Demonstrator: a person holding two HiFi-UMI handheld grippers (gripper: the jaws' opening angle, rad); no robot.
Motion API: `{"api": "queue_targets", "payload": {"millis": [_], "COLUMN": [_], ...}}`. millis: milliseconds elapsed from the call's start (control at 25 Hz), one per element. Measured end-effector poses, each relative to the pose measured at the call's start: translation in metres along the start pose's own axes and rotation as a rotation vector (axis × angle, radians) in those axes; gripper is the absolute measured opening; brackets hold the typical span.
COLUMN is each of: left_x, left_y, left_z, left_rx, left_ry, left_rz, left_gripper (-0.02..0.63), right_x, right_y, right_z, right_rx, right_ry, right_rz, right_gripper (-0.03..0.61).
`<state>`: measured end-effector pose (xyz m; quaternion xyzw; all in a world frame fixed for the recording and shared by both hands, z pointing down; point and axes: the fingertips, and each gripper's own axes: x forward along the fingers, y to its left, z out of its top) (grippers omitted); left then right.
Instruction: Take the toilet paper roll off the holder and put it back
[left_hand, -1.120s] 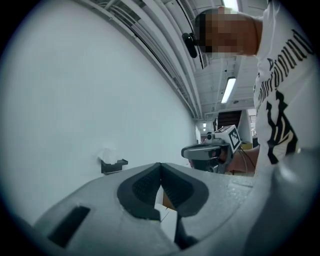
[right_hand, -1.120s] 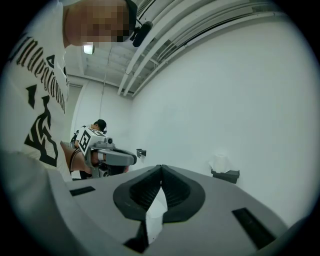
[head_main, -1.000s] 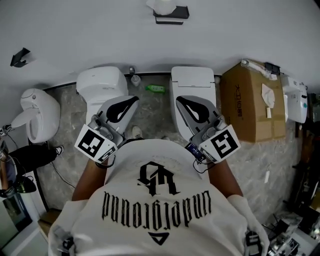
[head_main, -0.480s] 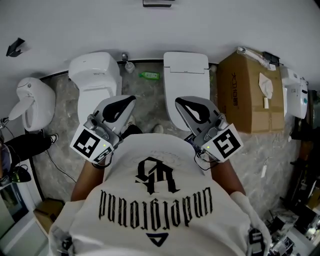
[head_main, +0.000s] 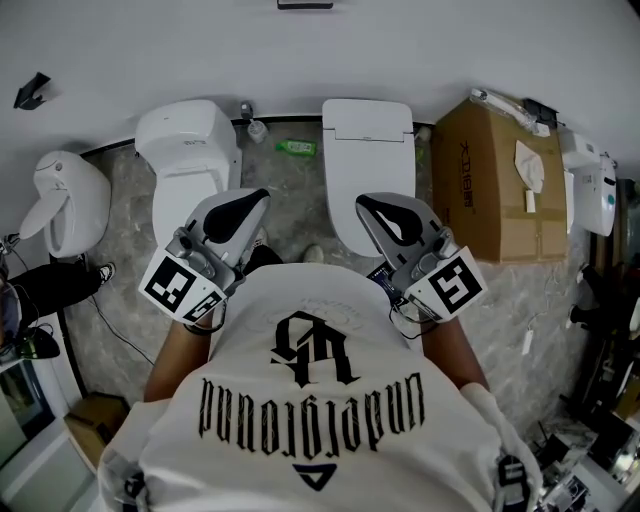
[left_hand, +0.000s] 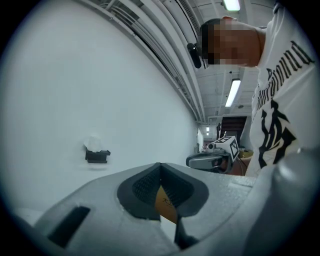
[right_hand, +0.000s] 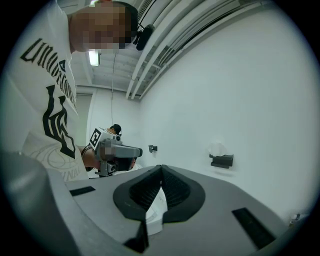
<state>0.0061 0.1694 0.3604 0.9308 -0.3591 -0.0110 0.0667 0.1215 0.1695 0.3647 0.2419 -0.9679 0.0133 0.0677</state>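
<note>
Beside the closed right gripper (head_main: 366, 202), white shirt (head_main: 320, 445) with upside-down gothic "underground"

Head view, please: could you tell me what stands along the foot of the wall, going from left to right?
rounded white fixture → left toilet → green bottle → right toilet → cardboard box → white unit

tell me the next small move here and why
Probably step toward the wall and raise the right gripper, opening its jaws. It and the left gripper are shut and empty, while the toilet paper roll sits on its holder on that wall, far from both.
</note>
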Motion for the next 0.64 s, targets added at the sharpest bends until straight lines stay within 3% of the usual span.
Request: {"api": "queue_targets", "payload": {"millis": [640], "left_x": [0.012], "left_y": [-0.013], "left_z": [-0.007], "left_rx": [0.014], "left_ry": [0.036], "left_rz": [-0.014], "left_gripper": [0.012], "right_x": [-0.011], "right_y": [-0.001], "right_z": [-0.005], "right_rx": [0.022], "right_ry": [0.0], "right_rz": [-0.011], "right_gripper": [0.015]}}
